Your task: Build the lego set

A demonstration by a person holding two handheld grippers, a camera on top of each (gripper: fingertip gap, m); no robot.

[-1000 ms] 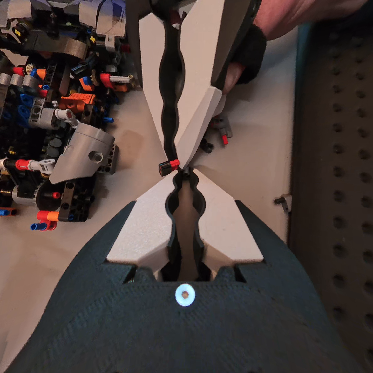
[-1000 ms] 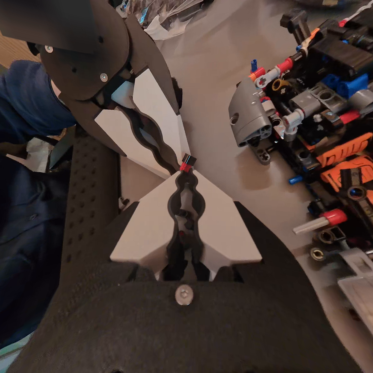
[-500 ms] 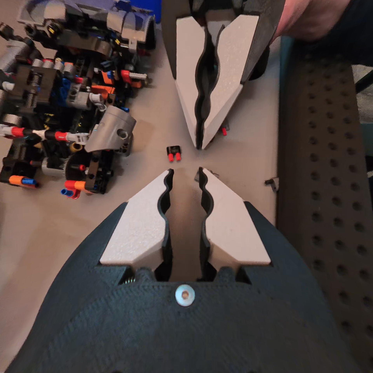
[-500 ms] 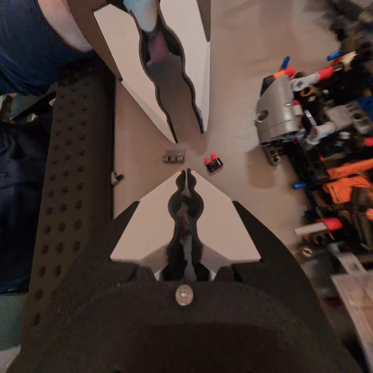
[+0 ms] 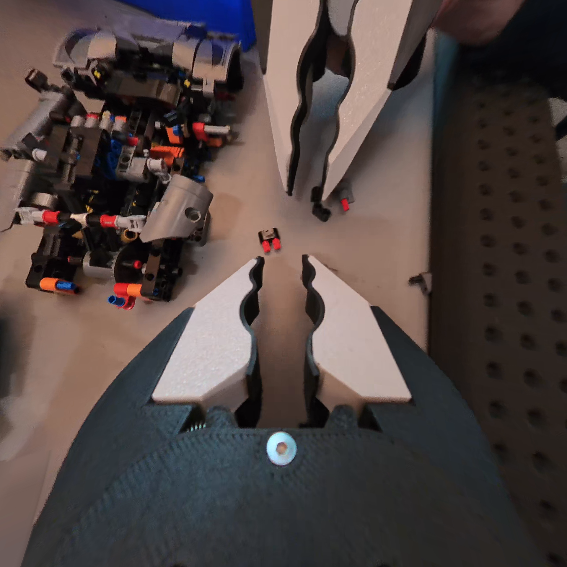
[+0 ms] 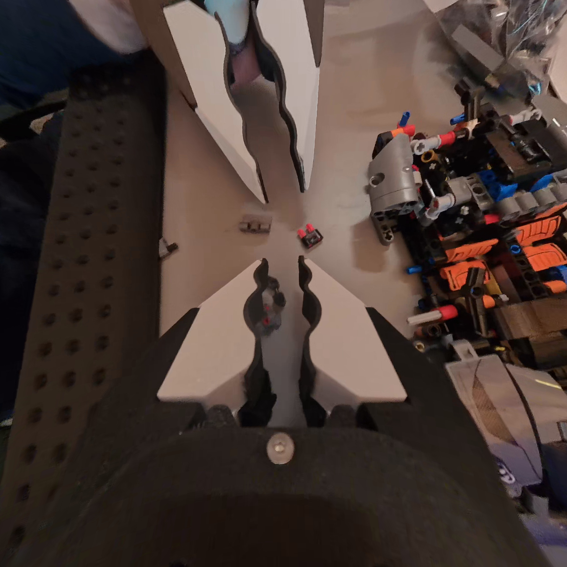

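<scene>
Left gripper [image 5: 282,260]: released, jaws standing apart with bare table between them, nothing held. It fills the 6 o'clock half of the left wrist view.
Right gripper [image 6: 282,260]: released too, jaws parted, empty. In the left wrist view it reaches down from 12 o'clock, tips toward the left gripper's tips but apart from them.
Red-black piece [image 5: 270,238]: a small black block with two red pins, lying loose on the table [image 5: 245,184] just beyond the left gripper's left fingertip, touching neither gripper. In the right wrist view it sits at 1 o'clock from the right gripper's tips.
Grey piece [image 6: 255,224]: small, flat on the table, at 11 o'clock from the right gripper's tips, near the left gripper's tip.
Small parts [image 6: 271,306]: a blurred grey, black and red cluster on the table, seen through the right gripper's gap; whether it touches the pad I cannot tell.
Model [image 5: 122,171]: the half-built set, black frame with grey, orange, blue and red parts, at 10 o'clock in the left wrist view and 3 o'clock in the right.
Pegboard [image 5: 506,276]: dark perforated panel along the table's edge, at 3 o'clock in the left wrist view.
Stray part [image 5: 421,280]: small grey-black piece against the pegboard.
</scene>
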